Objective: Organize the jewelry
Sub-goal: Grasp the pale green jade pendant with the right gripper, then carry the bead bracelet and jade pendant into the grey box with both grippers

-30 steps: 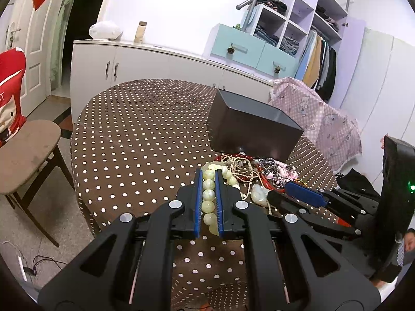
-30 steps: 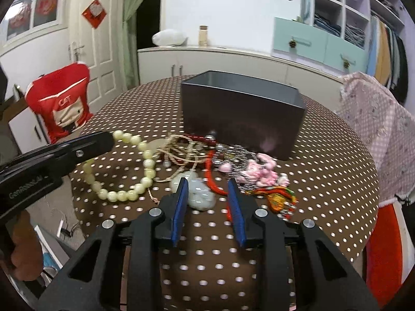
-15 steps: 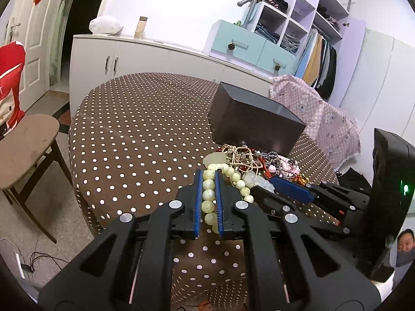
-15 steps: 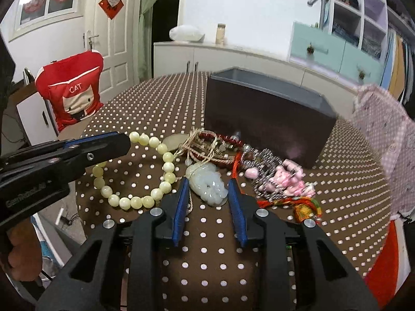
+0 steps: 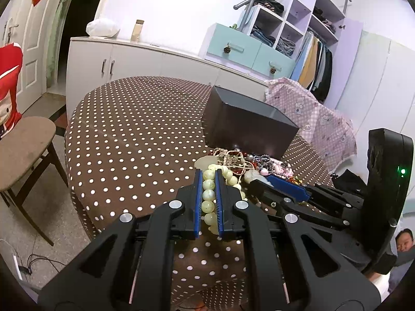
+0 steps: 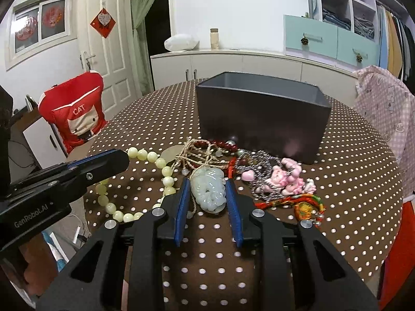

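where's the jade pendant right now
In the right wrist view the jade pendant lies on the dotted table, between the closing pads of the right tool, with the pink charms to its right.

A round counter (image 6: 350, 181) covered in brown cloth with white dots carries everything. Between the right jaws lies a pale green carved pendant (image 6: 208, 189) on a tan twisted cord (image 6: 197, 155). Just left of those jaws curls a strand of pale yellow beads (image 6: 166, 173), part of it running between the left jaws. Ahead of the right jaws stands an open dark box (image 6: 262, 119), with dark red beads (image 6: 220, 143) at its foot. To the right of the right jaws lie a silver chain (image 6: 259, 171), pink charms (image 6: 285, 178) touching it, and a red-and-yellow tasselled piece (image 6: 306, 204) nearest the counter's edge
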`<state>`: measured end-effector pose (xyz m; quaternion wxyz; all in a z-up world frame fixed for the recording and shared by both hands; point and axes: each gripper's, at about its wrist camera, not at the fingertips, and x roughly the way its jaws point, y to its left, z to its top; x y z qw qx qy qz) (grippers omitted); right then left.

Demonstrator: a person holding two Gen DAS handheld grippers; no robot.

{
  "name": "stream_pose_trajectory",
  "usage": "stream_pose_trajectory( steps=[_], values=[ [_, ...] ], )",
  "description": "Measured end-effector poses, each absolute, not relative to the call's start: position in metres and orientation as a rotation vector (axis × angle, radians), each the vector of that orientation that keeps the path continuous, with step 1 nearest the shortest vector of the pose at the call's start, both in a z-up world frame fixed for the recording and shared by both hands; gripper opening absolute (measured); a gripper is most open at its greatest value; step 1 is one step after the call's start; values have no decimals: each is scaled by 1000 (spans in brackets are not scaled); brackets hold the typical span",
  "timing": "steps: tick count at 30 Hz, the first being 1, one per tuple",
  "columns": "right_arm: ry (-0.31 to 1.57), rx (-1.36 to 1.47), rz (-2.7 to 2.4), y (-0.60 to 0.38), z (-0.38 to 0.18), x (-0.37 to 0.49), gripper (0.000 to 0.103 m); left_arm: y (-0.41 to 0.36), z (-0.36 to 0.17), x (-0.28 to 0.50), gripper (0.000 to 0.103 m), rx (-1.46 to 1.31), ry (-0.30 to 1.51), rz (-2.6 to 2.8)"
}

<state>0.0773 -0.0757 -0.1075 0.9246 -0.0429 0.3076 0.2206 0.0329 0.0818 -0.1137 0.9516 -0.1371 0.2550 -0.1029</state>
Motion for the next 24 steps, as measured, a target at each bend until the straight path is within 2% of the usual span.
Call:
stream_pose_trajectory(
  steps=[24],
  values=[
    [543,44,348,-124,-75,79,26,51,-73,50,10,-247,412,-257]
  ],
)
